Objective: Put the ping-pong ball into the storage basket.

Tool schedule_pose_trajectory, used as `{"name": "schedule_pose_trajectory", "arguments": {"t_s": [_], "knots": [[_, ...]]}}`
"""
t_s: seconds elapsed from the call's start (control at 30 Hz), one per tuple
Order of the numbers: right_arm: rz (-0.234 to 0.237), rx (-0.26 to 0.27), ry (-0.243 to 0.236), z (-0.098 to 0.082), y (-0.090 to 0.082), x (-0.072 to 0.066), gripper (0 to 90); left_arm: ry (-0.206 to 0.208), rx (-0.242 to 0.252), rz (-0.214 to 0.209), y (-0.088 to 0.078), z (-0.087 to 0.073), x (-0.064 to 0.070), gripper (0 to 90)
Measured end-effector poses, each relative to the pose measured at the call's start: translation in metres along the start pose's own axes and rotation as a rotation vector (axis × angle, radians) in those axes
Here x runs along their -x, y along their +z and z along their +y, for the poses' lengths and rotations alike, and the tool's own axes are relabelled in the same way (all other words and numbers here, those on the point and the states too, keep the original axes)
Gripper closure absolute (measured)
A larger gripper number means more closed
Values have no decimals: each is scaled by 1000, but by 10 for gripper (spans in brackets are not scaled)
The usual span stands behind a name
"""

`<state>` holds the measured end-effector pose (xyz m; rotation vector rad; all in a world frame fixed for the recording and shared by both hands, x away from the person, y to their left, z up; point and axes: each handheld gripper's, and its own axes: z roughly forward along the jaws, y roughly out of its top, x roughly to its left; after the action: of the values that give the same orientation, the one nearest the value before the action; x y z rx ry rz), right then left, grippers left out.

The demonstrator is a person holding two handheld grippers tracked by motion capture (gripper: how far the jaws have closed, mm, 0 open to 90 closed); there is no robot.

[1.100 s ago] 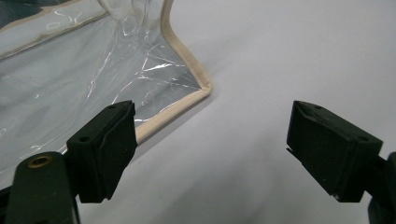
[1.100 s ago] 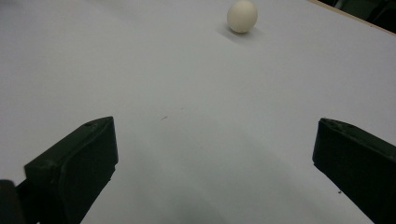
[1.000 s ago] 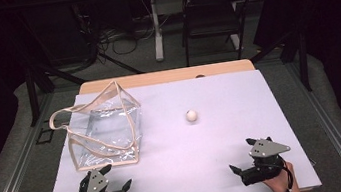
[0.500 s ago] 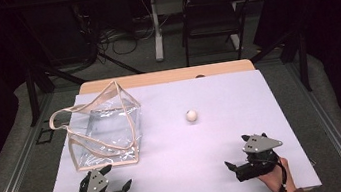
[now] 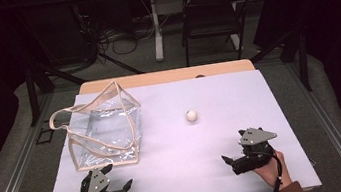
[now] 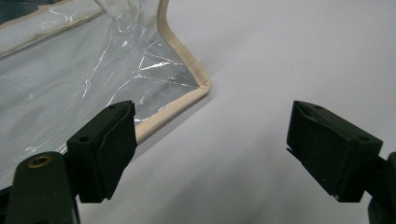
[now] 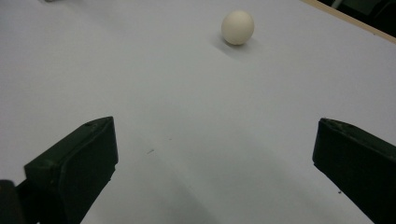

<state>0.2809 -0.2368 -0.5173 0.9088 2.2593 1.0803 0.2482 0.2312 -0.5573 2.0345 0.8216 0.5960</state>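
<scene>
A clear plastic bag with beige trim and handles stands on the left of the white table sheet. A small cream ball lies alone near the middle. My left gripper rests open at the front left, just short of the bag's near corner. In the left gripper view that corner of the bag lies beyond the left jaw, and the left gripper holds nothing. My right gripper stands open at the front right. In the right gripper view the ball lies well ahead of the empty right gripper.
The wooden table edge runs along the back of the sheet. Beyond it on the floor are a chair, a desk leg and cables. Bare sheet lies between the ball and both grippers.
My right gripper has shifted slightly left and forward toward the ball. The left gripper, the bag and the ball have stayed put.
</scene>
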Motion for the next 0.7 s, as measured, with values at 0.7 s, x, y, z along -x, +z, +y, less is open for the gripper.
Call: {"name": "schedule_pose_trajectory", "arguments": {"t_s": [0.7], "knots": [[18, -1, 4, 25, 17, 11, 0, 7, 8, -3, -1, 1, 0, 163]]}}
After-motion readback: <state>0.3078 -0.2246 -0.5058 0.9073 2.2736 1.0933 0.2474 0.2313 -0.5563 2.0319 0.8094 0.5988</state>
